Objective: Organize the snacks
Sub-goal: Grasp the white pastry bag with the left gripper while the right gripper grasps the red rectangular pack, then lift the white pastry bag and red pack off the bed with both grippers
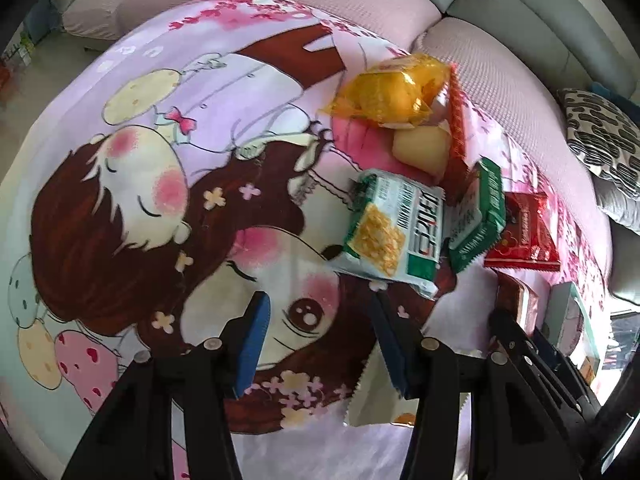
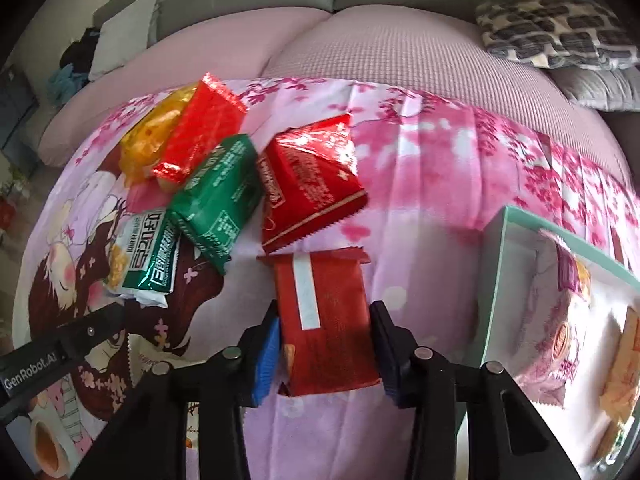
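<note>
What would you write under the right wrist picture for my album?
Right gripper clamps a dark red snack packet on the pink cartoon blanket, beside a teal box of snacks.

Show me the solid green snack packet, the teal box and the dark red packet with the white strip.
green packet [image 2: 218, 196], right wrist view, middle of its face
teal box [image 2: 494, 280], right wrist view, near wall
dark red packet [image 2: 332, 320], right wrist view, centre

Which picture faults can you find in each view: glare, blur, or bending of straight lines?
Left wrist view: glare on the yellow packet; fisheye bending rounds the cartoon cloth and darkens the corners; the right edge is washed out. Right wrist view: glare on the foil of the red packet; the teal box and its contents look smeared; sofa cushions bulge.
</note>
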The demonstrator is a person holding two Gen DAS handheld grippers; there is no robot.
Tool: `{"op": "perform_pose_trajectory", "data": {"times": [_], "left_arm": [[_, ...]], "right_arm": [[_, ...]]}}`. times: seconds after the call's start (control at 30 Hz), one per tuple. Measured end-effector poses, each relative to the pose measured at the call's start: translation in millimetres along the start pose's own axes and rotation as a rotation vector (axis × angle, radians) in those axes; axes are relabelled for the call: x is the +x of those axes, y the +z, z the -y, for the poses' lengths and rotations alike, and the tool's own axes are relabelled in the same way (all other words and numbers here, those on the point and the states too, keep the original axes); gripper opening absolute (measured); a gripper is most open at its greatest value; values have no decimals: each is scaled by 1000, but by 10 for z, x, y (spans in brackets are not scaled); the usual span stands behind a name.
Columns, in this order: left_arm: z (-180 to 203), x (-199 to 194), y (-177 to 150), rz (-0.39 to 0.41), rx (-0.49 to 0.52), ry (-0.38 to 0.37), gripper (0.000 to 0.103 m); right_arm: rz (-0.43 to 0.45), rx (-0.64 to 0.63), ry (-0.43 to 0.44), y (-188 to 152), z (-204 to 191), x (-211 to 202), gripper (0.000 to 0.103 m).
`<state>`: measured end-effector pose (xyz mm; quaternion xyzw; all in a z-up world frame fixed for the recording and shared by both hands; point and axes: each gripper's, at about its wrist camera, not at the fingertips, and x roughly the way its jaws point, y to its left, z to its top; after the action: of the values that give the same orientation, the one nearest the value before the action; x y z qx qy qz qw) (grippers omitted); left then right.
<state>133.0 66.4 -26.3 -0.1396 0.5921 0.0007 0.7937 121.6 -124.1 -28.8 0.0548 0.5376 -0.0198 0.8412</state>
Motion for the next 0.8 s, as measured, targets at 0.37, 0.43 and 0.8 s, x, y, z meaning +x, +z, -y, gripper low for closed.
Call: {"op": "perform_pose_trajectory", "data": {"times": [0.37,0.43,0.8], "left_arm": [[312,27,-74,-20,61,-60,67],[351,24,-92,-26,82,-62,69],[692,140,-271,-84,210,-56,74]], "right_arm": [[-2,67,-32,-271,127,-165,42],[-6,75,-39,-336,146,-199,42],[-13,79,-20,-606,124,-367,42]]}}
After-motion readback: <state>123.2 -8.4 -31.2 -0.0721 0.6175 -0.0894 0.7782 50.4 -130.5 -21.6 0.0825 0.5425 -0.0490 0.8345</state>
